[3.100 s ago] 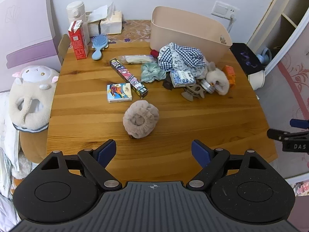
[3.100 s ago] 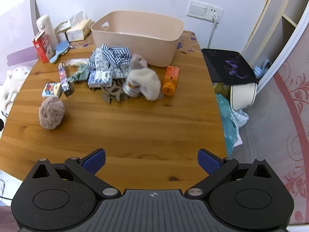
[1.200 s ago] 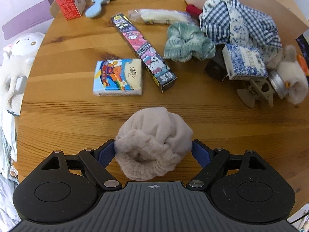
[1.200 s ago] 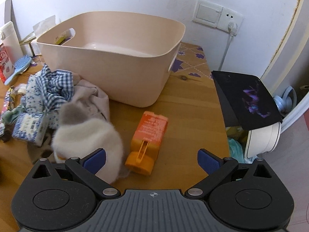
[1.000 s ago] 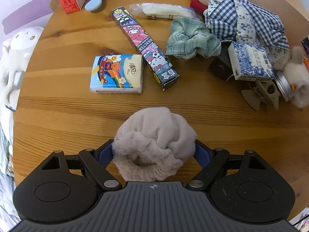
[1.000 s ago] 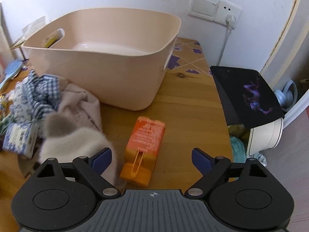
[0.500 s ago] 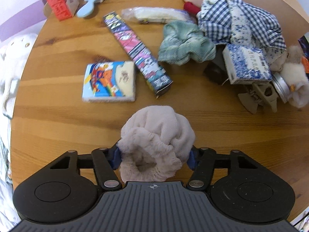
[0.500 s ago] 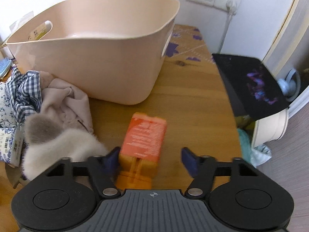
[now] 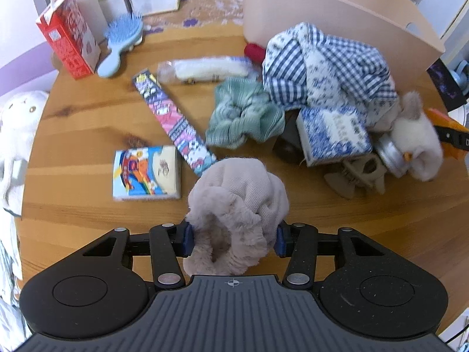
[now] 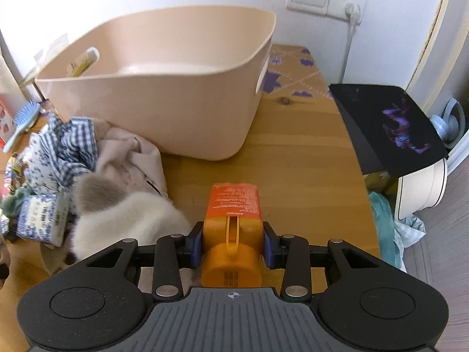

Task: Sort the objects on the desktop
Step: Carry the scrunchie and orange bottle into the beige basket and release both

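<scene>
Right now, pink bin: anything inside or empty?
Looks empty. The right wrist view shows the bin's bare inner floor; the near wall hides the front strip, so that part cannot be told.

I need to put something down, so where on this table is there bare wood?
Bare wood lies right of the orange bottle, between the tub and the table edge, and near the colourful packet. Around the checked cloth it is crowded.

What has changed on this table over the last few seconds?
Both hand-held grippers came in from the table's near edge. The left hand-held gripper is closing on the fuzzy beige scrunchie; the right hand-held gripper is closing on the orange bottle. The beige tub and the clutter stayed put.
</scene>
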A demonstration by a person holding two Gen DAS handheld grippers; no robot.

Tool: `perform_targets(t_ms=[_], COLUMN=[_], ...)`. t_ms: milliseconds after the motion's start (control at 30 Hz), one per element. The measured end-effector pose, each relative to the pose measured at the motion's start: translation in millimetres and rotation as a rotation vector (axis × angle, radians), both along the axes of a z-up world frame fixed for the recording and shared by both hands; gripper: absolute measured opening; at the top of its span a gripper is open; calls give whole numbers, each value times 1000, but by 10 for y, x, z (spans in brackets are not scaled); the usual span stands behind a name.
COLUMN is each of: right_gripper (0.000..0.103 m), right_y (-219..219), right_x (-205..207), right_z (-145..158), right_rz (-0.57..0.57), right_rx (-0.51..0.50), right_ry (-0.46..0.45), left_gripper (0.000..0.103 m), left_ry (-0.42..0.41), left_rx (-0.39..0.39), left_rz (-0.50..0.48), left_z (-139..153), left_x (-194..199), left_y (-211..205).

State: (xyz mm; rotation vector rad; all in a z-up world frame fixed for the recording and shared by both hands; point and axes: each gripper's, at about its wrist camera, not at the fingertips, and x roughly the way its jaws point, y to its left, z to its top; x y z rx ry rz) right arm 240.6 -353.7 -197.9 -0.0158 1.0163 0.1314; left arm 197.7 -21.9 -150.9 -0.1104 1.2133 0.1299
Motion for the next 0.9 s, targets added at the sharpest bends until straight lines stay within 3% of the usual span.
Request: perform_targets(t_ms=[467, 900], right_gripper=[36, 36], right_y=[-146, -161], right_x=[-99, 307], right_z=[630, 1036], right_rz=[5, 88], right_rx=[56, 62], right_ry=[-147, -284], left_gripper=[50, 50], left_ry=[-143, -288], left_rx=[14, 61], left_rz=[-46, -116], left_z=[614, 1039], left_x=[285, 997], left_y=[-143, -456])
